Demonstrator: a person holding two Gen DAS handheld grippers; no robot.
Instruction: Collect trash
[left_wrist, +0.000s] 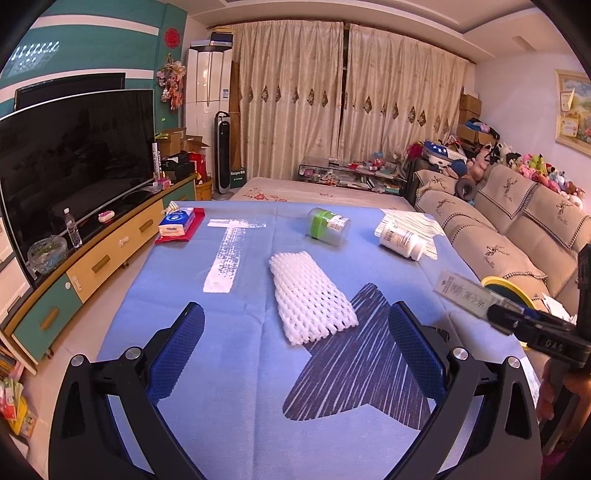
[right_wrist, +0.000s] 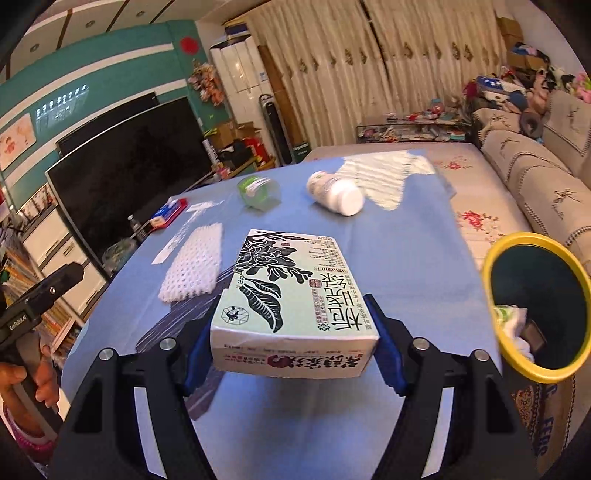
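Observation:
My right gripper (right_wrist: 293, 328) is shut on a pale green carton box (right_wrist: 288, 295) and holds it above the blue table cloth, left of the yellow-rimmed trash bin (right_wrist: 495, 266). The box also shows in the left wrist view (left_wrist: 463, 293), with the bin's rim (left_wrist: 504, 284) behind it. My left gripper (left_wrist: 295, 332) is open and empty over the cloth, just short of a white foam net sleeve (left_wrist: 310, 295). A clear jar with a green band (left_wrist: 328, 226) and a white pill bottle (left_wrist: 400, 238) lie farther back.
A tissue pack on a red tray (left_wrist: 179, 223) sits at the table's far left. A TV cabinet (left_wrist: 92, 258) runs along the left. A sofa (left_wrist: 517, 229) stands on the right. The bin holds some white trash (right_wrist: 517, 325).

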